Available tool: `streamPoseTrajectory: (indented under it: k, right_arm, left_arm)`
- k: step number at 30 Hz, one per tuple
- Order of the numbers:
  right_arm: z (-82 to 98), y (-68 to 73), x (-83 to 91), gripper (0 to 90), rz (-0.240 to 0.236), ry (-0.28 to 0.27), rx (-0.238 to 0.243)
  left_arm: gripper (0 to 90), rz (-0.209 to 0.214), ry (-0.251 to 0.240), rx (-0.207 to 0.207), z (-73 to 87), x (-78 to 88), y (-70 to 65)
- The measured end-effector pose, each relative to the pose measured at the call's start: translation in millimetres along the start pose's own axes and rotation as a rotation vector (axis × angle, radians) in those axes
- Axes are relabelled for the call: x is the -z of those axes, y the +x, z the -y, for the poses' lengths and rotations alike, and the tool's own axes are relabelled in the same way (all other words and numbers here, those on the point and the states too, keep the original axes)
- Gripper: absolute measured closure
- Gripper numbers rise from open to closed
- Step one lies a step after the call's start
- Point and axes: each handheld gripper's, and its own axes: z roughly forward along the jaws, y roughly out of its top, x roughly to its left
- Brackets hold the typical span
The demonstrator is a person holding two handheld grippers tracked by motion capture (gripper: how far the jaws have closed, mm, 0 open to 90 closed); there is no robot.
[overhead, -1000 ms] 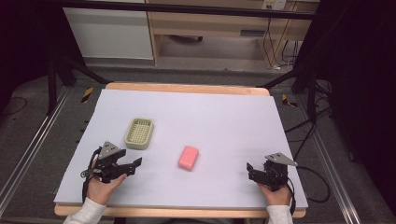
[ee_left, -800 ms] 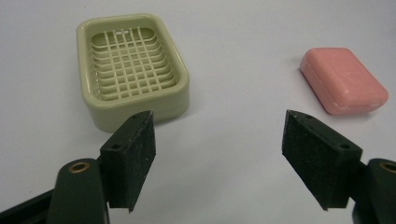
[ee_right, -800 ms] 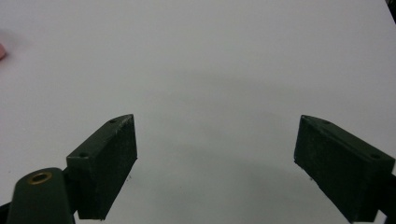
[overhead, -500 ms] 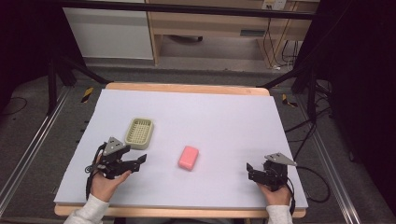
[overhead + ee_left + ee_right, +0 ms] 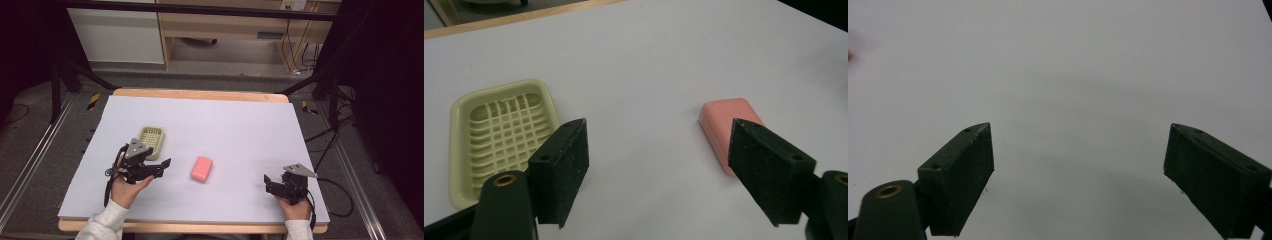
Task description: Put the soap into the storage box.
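Near the left front of the table point(image 5: 240, 115), my left gripper point(image 5: 162, 164) has crept forward and to the right since a second ago. Back then it sat lower and nearer to me. Now its tips point at the pink soap point(image 5: 201, 169), with a small strip of bare table between them. Its jaws are wide apart and hold nothing.

From the left gripper view I can see the soap point(image 5: 729, 122) lying flat, just past the right jaw, not between the two jaws. The pale green soap dish point(image 5: 504, 137) is off to the left, past the left jaw. In the high view the dish point(image 5: 151, 140) sits just to the far side of my left gripper, and the soap is well to the right of it. They do not touch.

My right gripper point(image 5: 268, 181) has stayed put at the near right. Its jaws are wide apart too, with only white table between them in the right gripper view.

I think the move means the left hand is going for the soap. It looks like the start of the job: the soap is not picked up yet. I would need to swing a bit more to the right so the soap sits between the jaws before I squeeze.
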Motion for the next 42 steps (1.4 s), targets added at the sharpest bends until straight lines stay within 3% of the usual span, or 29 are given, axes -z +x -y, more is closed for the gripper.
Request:
streamPoseTrajectory:
  k: [17,42]
  right_arm:
    - [-0.1,-0.1,-0.5,12.8,0.000,0.002,0.005]
    - [-0.3,0.4,-0.6,12.8,-0.004,0.003,0.004]
  left_arm:
    - [23.3,0.036,0.020,-0.012,-14.2,-19.4,-18.8]
    - [22.3,0.069,0.075,-0.036,-18.7,-54.3,-44.8]
